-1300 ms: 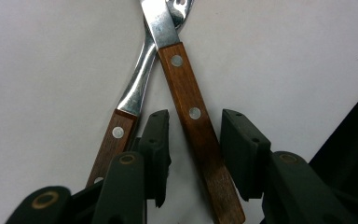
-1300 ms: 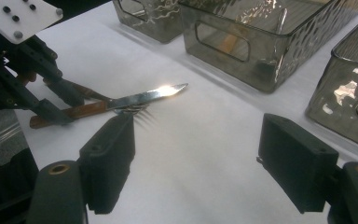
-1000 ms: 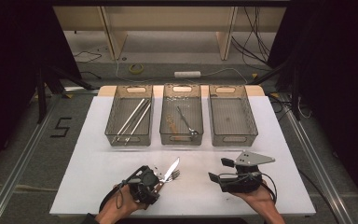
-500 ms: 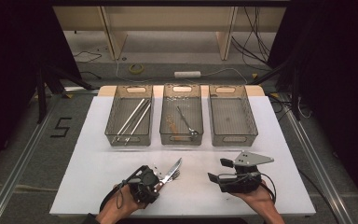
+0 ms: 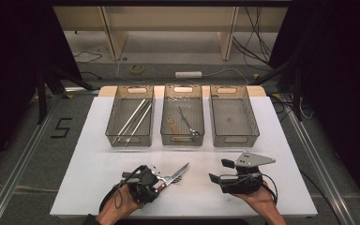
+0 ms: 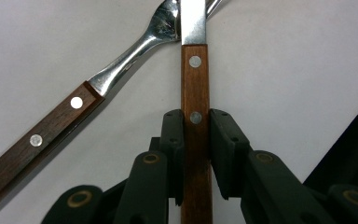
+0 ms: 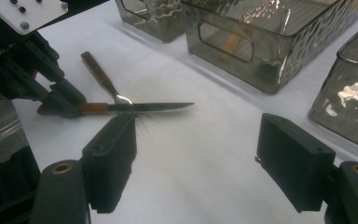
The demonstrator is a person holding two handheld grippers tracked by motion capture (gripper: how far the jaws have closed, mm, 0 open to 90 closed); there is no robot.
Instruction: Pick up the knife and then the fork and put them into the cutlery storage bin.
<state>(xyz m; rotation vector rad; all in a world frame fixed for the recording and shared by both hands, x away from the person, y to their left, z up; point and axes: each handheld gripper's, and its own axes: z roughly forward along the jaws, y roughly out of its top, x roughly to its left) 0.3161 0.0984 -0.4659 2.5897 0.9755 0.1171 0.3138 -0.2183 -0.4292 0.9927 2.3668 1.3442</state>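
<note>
A knife (image 6: 195,84) with a wooden handle and serrated blade lies on the white table at the front left. It crosses a wooden-handled fork (image 6: 121,65). My left gripper (image 6: 196,122) has just been closing, and its pads now press on both sides of the knife handle. From above, the knife (image 5: 178,174) points up and to the right out of the left gripper (image 5: 157,182), and the fork (image 5: 155,168) lies beside it. My right gripper (image 5: 219,170) rests at the front right, open and facing the knife (image 7: 144,108), with nothing between its jaws.
Three clear plastic trays stand in a row at the back of the table. The left tray (image 5: 117,123) holds long metal rods. The middle tray (image 5: 165,123) holds a few pieces of cutlery. The right tray (image 5: 253,123) looks bare. White table surface (image 5: 262,140) lies between the trays and the grippers.
The left gripper's jaws have narrowed onto the knife handle, and the blade has swung a little to the right. The right gripper has kept still.
</note>
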